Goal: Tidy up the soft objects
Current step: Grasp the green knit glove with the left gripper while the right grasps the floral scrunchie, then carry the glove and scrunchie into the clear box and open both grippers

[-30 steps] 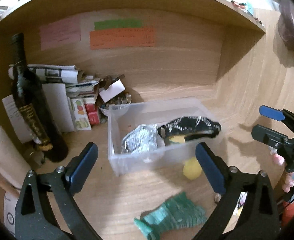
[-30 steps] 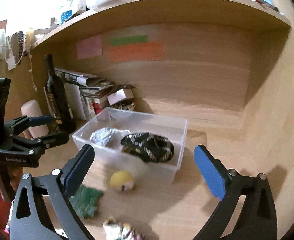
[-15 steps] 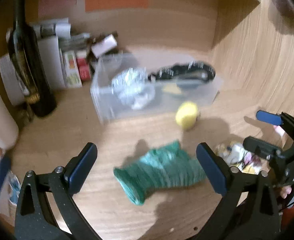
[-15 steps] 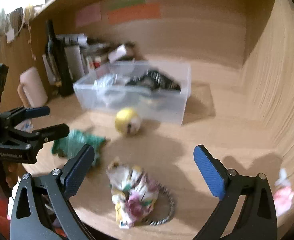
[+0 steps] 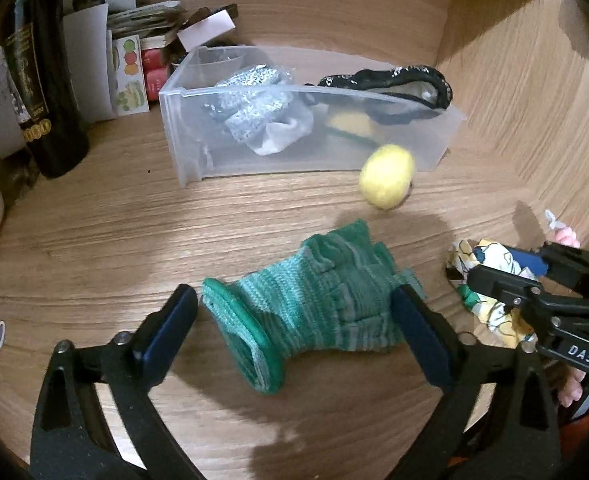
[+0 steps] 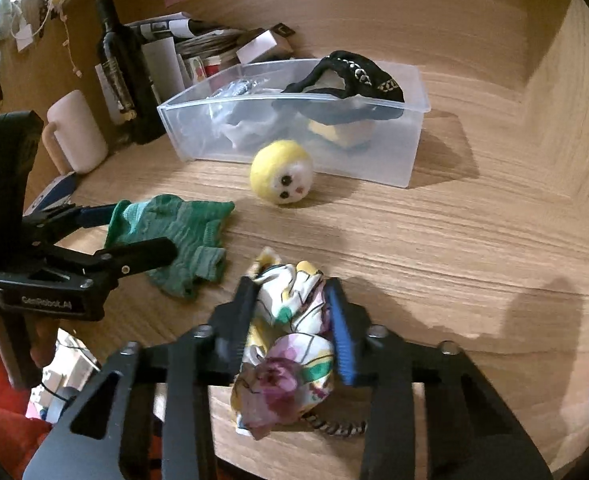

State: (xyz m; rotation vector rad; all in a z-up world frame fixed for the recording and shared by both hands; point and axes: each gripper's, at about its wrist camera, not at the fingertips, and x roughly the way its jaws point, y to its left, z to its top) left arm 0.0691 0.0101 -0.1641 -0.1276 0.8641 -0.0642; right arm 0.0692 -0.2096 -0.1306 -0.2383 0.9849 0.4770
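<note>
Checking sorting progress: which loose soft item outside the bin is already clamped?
The floral fabric bundle: the right gripper pinches it. The green knit glove is only straddled; the yellow ball lies untouched.

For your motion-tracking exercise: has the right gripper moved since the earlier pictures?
Yes. The right gripper has dropped toward the desk, away from the clear bin, and its fingers have closed on the floral cloth.

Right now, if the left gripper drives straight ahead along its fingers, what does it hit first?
The green knitted glove. It already lies between the open left gripper fingers. Past it, probably the yellow plush ball, then the clear bin, though depth is uncertain.
</note>
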